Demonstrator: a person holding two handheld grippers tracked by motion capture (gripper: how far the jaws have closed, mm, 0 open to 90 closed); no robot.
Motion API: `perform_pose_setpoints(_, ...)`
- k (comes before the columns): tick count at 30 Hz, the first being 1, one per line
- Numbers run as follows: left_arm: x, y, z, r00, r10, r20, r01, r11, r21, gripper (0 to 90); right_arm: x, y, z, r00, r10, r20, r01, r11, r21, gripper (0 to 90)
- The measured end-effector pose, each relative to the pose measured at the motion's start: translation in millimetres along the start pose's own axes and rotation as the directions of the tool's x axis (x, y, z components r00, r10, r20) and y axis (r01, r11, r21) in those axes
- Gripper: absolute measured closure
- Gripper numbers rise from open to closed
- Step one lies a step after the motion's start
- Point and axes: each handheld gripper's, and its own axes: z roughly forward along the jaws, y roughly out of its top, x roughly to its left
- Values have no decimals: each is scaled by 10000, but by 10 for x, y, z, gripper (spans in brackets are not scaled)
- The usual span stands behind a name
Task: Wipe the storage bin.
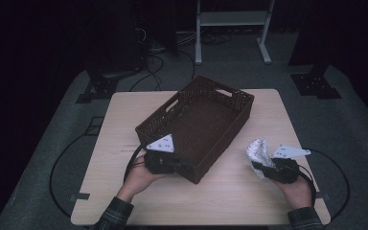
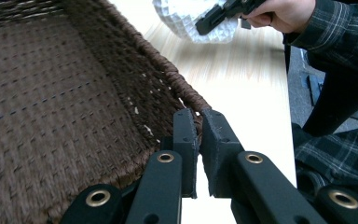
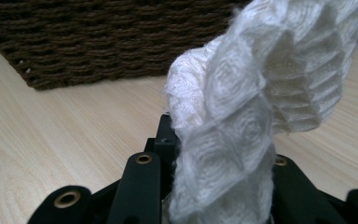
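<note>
Right of basket (image 1: 196, 127): right gripper (image 1: 263, 168) clamped on white cloth (image 1: 258, 152); basket lies up-left of it. Left gripper (image 2: 199, 135) pinches basket's near rim.

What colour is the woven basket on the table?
The woven basket is dark brown, best seen in the left gripper view.

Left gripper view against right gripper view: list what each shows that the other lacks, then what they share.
Left gripper view: the left gripper shut on the basket's rim, the basket's woven inside, and across the table the person's right hand with its plaid sleeve.
Right gripper view: the right gripper shut on the white cloth, seen close up, and the basket's outer wall.
Both: the brown basket, the white cloth, the pale wooden table.
</note>
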Motion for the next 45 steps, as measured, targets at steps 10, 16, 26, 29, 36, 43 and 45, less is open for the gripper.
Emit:
perform_pose_setpoints(10, 19, 138, 108, 9997, 248, -11, -248, 9997, 84, 794, 2, -8, -5, 10000, 19, -25, -19, 10000, -62, 695)
perform_pose_setpoints(16, 140, 133, -173, 9972, 227, -718, -227, 9997, 8, 751, -4, -12, -9, 10000, 56, -38, -56, 9999, -83, 695)
perform_pose_setpoints(26, 466, 10, -558, 9855, -33, -1697, 55, 9999, 128, 659, 0, -15, 10, 10000, 58, -57, -58, 10000, -27, 695)
perform_pose_setpoints(29, 555, -49, -612, 9829, -69, -1841, 100, 9998, 162, 613, -5, -18, 12, 10000, 83, -51, -83, 10000, -8, 695)
perform_pose_setpoints(36, 741, -166, -660, 9823, -204, -1860, 238, 9996, 160, 548, -8, -18, 18, 10000, 50, -70, -50, 10000, -6, 695)
perform_pose_setpoints(43, 902, -263, -689, 9823, -251, -1856, 271, 9996, 78, 495, -11, -20, 19, 9999, 91, -68, -90, 9999, 48, 695)
perform_pose_setpoints(45, 929, -270, -679, 9818, -168, -1889, 224, 9994, 277, 478, -10, -21, 25, 9999, 83, -72, -83, 10000, 55, 695)
